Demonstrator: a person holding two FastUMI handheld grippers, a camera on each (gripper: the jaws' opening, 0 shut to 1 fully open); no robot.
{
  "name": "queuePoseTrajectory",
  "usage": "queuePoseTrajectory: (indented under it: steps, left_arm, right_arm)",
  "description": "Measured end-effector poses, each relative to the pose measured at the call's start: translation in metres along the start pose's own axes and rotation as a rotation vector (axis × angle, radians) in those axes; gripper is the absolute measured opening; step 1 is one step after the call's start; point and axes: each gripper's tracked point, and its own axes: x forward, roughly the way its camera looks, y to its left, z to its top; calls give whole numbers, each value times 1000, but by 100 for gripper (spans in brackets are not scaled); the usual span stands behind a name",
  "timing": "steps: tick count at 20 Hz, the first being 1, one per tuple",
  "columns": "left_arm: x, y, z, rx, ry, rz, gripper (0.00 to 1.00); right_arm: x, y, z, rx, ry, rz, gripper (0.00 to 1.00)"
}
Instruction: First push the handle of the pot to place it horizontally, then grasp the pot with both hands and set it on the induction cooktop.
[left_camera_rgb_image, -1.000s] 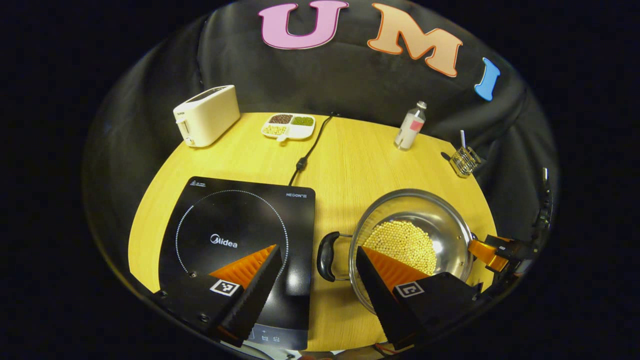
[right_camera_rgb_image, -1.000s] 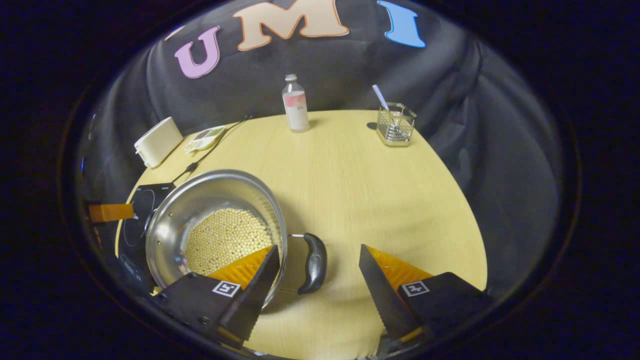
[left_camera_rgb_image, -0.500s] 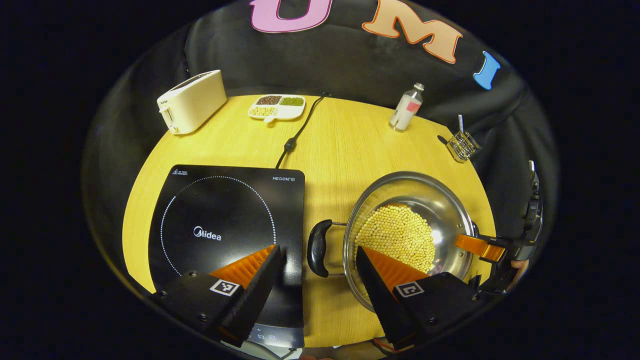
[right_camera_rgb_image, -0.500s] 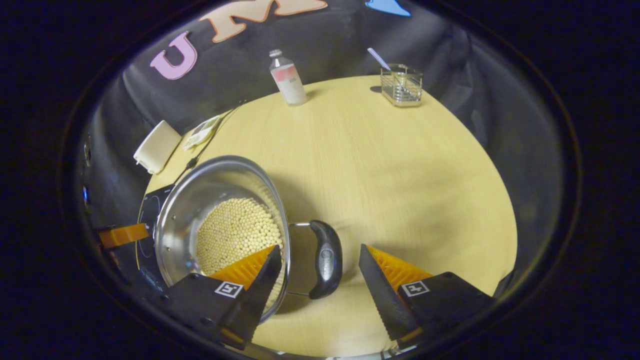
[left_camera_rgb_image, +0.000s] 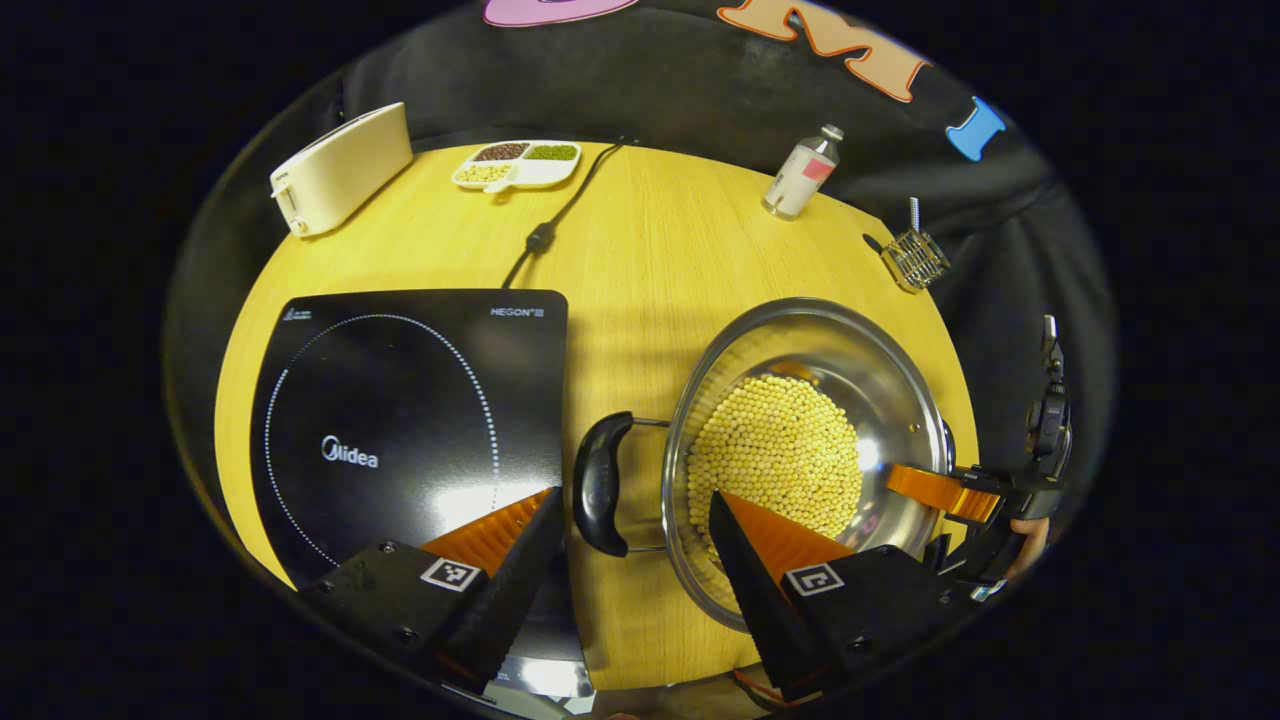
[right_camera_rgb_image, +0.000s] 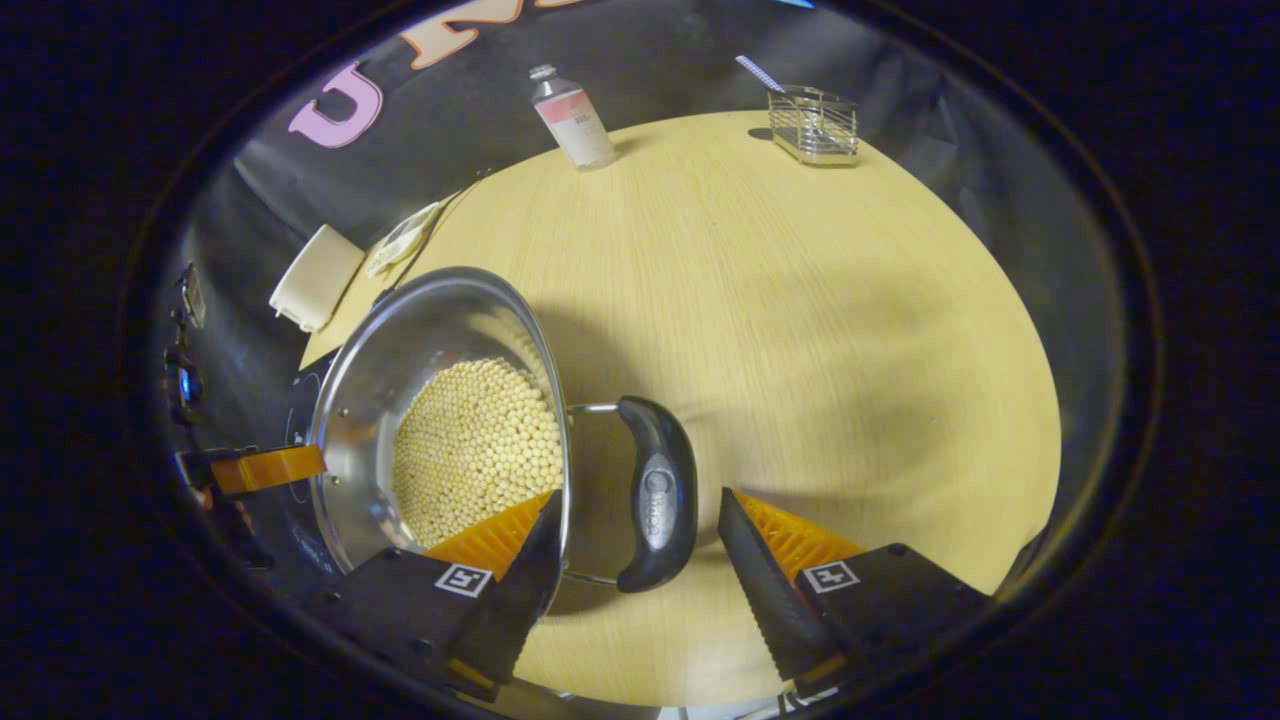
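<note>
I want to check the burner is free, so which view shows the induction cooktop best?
The left gripper view: the induction cooktop lies nearly whole on the table, left of the pot. The right gripper view shows a dark sliver behind the pot.

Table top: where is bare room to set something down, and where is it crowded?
Free: the wide wood between the pot, the bottle and the wire caddy. The induction cooktop is bare too. Crowded: the far corner with the toaster, the divided dish and the cord.
</note>
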Motion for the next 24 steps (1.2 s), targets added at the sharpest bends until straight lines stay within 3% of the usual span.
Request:
queuePoseTrajectory:
  steps: [1, 2, 6, 7, 8, 9, 10, 12, 13, 15, 17, 23, 24]
  left_arm:
    - [1, 1, 4, 23, -2, -4, 96]
    - [3, 1, 4, 42, -2, -3, 90]
    - [10, -2, 10, 80, 10, -2, 92]
    - [13, -3, 6, 84, 34, 20, 85]
    - [14, 0, 4, 99, 55, 35, 84]
    - [15, -1, 7, 123, 53, 42, 91]
    - [19, -2, 7, 150, 56, 43, 84]
    - [25, -3, 1, 171, 97, 45, 84]
    - [28, -4, 4, 168, 90, 43, 90]
    - [36, -3, 1, 142, 110, 52, 82]
    - [38, -1, -9, 90, 137, 36, 75]
    - [40, -6, -5, 13, 117, -17, 64]
    - [40, -6, -6, 7, 122, -14, 63]
  right_arm:
    - [0, 0, 0, 2, 3, 3, 97]
    - [1, 1, 0, 1, 6, 7, 96]
    - [5, 3, -3, -17, 20, 13, 97]
    - [6, 4, -3, -24, 25, 16, 97]
    - [7, 6, -4, -31, 28, 22, 97]
    - [7, 5, -2, -36, 28, 22, 96]
    - [9, 4, -2, -37, 28, 19, 92]
    - [9, 2, 0, -20, 26, 22, 92]
    - [10, 0, 0, -13, 31, 17, 88]
    - [11, -3, 2, 12, 35, 16, 83]
    - [11, -4, 2, 23, 38, 18, 65]
    - [11, -2, 0, 53, 62, 31, 62]
    - [11, -3, -1, 73, 67, 28, 67]
